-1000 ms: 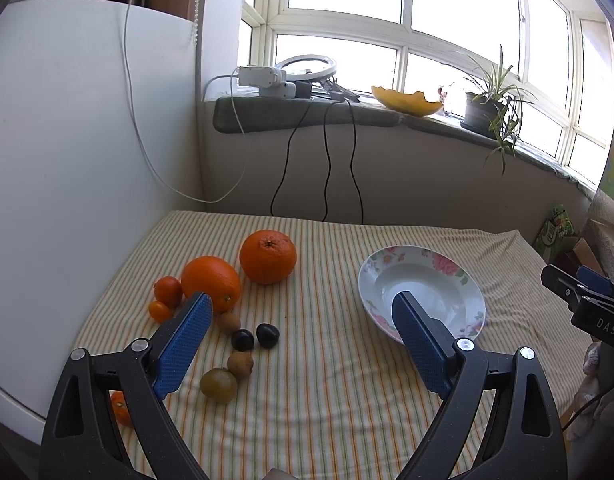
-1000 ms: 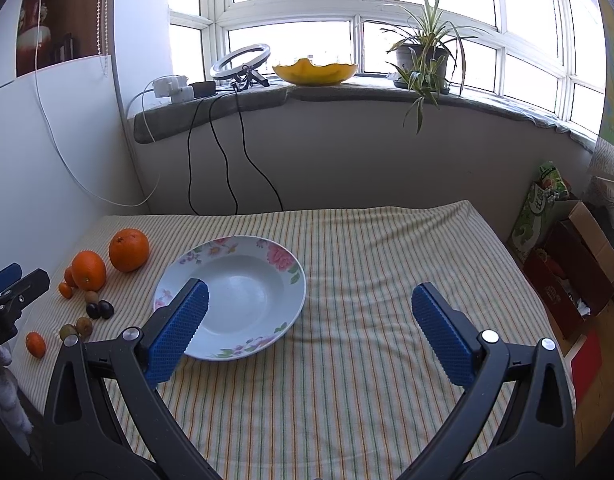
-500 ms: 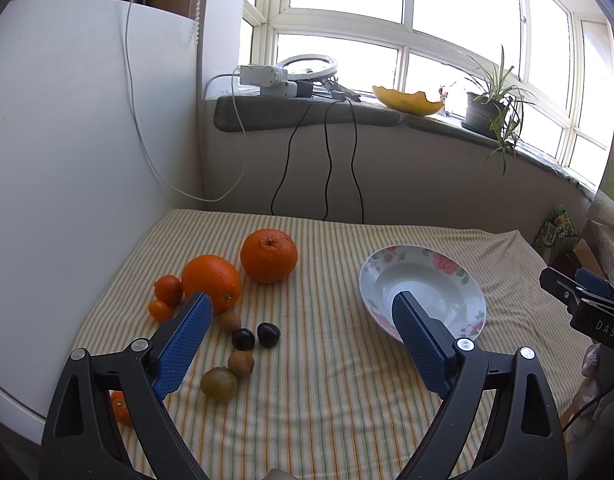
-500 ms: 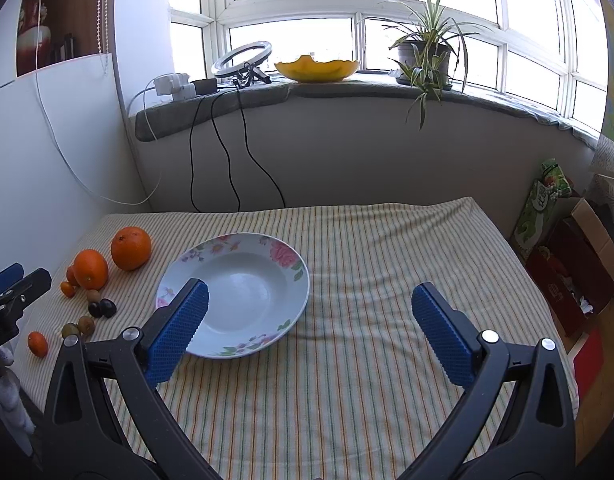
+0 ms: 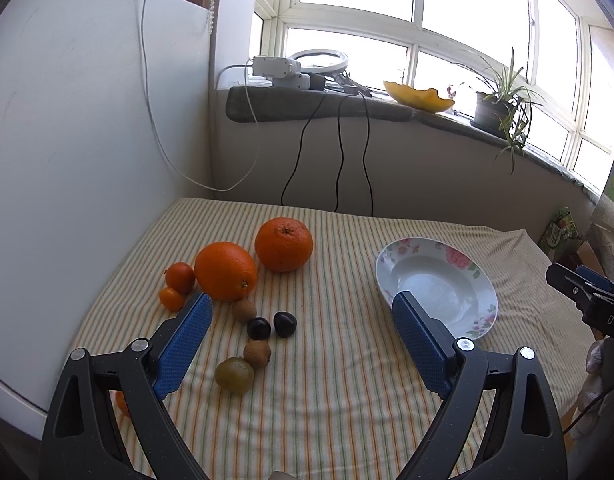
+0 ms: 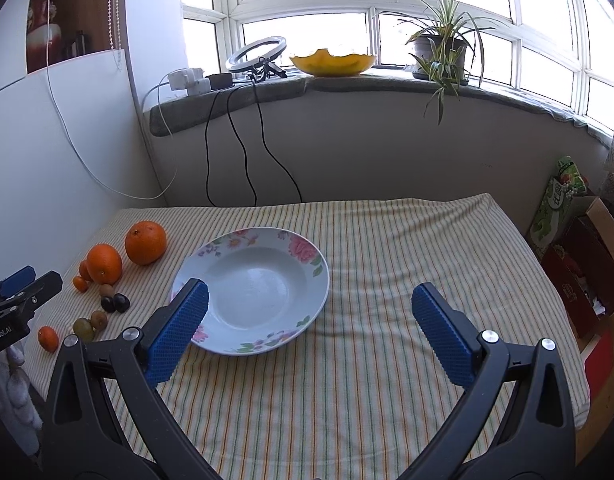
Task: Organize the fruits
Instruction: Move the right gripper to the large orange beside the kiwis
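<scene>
With both the left gripper [image 5: 301, 330] and right gripper [image 6: 307, 320] spread wide and empty, the left best centred its fingers over one dark plum [image 5: 259, 328] before closing, the floral plate [image 6: 307, 308] waiting between the right's fingers.

Left view: looks from above the near edge of the surface [image 5: 347, 400] toward the window, fruit close ahead.
Right view: same direction, from further right, plate [image 6: 307, 256] close ahead.
Shared: plate, oranges [image 5: 225, 271], windowsill [image 6: 347, 84].
</scene>
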`<state>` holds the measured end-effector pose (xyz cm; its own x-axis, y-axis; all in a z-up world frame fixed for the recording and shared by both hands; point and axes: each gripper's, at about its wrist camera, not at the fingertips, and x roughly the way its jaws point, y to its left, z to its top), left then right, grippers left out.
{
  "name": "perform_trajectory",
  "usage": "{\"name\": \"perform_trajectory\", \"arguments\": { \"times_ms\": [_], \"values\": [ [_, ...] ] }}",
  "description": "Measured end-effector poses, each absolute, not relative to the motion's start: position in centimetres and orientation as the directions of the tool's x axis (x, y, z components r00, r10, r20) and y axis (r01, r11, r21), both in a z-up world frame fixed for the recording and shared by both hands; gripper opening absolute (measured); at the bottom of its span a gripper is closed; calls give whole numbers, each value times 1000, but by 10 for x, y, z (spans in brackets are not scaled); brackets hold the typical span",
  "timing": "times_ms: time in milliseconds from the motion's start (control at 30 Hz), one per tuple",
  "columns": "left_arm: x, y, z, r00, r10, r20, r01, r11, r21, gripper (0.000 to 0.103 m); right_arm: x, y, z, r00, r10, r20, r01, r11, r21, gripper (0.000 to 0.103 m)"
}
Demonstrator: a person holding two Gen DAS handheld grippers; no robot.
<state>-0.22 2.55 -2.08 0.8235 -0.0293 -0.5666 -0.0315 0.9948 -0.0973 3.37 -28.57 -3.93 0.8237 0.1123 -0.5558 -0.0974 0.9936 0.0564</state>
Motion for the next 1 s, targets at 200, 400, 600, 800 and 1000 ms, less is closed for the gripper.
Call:
{"name": "perform_trajectory", "arguments": {
  "times_ms": [200,400,600,800,1000],
  "values": [
    [-9,43,-29,815,1,-580,-64,994,-88,91,33,-271,-37,821,174,-543,-172,984,55,103],
    [-17,66,-36,802,38,-597,-115,989,-92,90,36,-250,-35,806,241,-541,-249,967,59,103],
    [-18,87,-38,796,48,-603,-149,982,-119,89,47,-228,-37,775,296,-558,-314,947,66,103],
    [-12,98,-43,786,20,-618,-153,975,-163,89,67,-195,-35,704,391,-593,-415,904,103,103],
    [0,102,-51,775,-26,-631,-140,967,-213,89,98,-150,-35,580,487,-653,-541,830,138,103]
  ]
}}
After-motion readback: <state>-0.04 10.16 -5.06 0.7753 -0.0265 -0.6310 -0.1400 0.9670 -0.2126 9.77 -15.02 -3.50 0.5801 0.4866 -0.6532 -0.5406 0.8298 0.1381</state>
